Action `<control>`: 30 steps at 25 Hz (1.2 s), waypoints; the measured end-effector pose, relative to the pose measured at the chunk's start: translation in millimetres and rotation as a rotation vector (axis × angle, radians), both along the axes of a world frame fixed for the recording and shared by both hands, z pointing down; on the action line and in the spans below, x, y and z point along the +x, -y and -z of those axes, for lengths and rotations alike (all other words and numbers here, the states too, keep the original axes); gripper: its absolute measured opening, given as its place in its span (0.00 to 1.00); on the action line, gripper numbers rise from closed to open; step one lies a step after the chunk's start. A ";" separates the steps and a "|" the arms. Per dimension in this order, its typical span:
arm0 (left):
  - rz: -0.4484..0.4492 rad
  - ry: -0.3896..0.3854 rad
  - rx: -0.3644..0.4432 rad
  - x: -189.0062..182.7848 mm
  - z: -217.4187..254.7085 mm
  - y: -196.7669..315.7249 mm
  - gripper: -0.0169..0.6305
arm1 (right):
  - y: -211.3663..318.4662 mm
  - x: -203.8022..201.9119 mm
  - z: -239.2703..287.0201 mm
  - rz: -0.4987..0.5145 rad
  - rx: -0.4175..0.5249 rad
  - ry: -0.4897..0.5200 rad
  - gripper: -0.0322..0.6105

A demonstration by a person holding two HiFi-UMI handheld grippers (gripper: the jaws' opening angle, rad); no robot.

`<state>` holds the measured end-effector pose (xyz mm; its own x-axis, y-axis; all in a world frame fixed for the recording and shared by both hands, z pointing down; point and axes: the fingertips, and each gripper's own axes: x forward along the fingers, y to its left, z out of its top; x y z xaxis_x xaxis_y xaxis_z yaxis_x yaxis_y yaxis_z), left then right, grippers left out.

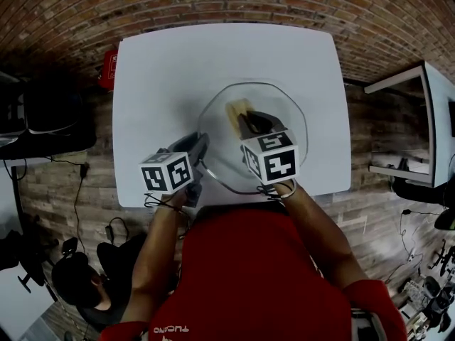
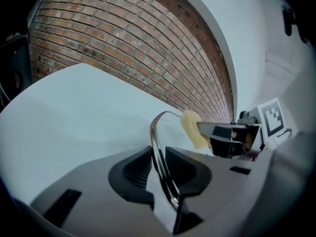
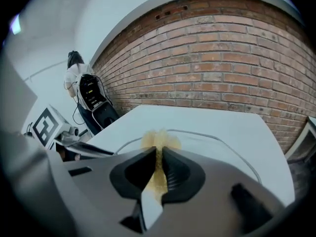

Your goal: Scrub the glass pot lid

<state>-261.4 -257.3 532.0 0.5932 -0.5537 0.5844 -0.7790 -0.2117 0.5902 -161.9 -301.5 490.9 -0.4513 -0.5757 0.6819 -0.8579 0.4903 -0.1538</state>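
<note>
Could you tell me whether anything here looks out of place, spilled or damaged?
Nothing stands out. The left tongs grip the glass lid by its rim, the right tongs pinch a yellow sponge over it, and the white table shows no spills.

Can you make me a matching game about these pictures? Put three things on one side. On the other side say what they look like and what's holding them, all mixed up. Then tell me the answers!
Things:
1. glass pot lid
2. sponge
3. table

What goes with them:
A. yellow, pinched in the right gripper
B. white, with a brick wall behind it
C. see-through, with its metal rim pinched in the left gripper

Right pairs: 1-C, 2-A, 3-B.
</note>
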 end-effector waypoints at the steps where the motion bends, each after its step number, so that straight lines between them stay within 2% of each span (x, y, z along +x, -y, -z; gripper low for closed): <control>1: 0.002 0.000 -0.001 -0.2 0.1 0.5 0.17 | 5.5 -5.5 -0.2 -0.002 0.005 -0.001 0.13; 6: 0.016 -0.004 -0.005 -0.9 0.2 -0.3 0.17 | 22.4 -27.2 -11.1 0.011 0.020 -0.046 0.13; 10: 0.020 -0.004 -0.011 0.2 2.0 0.2 0.17 | 29.6 -26.6 -18.7 0.000 0.015 -0.078 0.13; 13: 0.019 -0.005 -0.014 0.0 0.8 -0.1 0.17 | 34.1 -9.9 -23.5 -0.037 0.011 -0.107 0.13; 25: 0.021 -0.015 -0.016 -0.4 1.2 3.9 0.17 | 40.1 100.2 -26.5 -0.270 0.001 -0.185 0.13; 28: 0.024 -0.018 -0.019 0.5 1.7 5.2 0.16 | 34.9 97.9 -19.3 -0.271 0.001 -0.162 0.13; 30: 0.030 -0.022 -0.022 0.0 1.9 5.0 0.16 | 22.7 75.4 -12.1 -0.233 -0.015 -0.108 0.13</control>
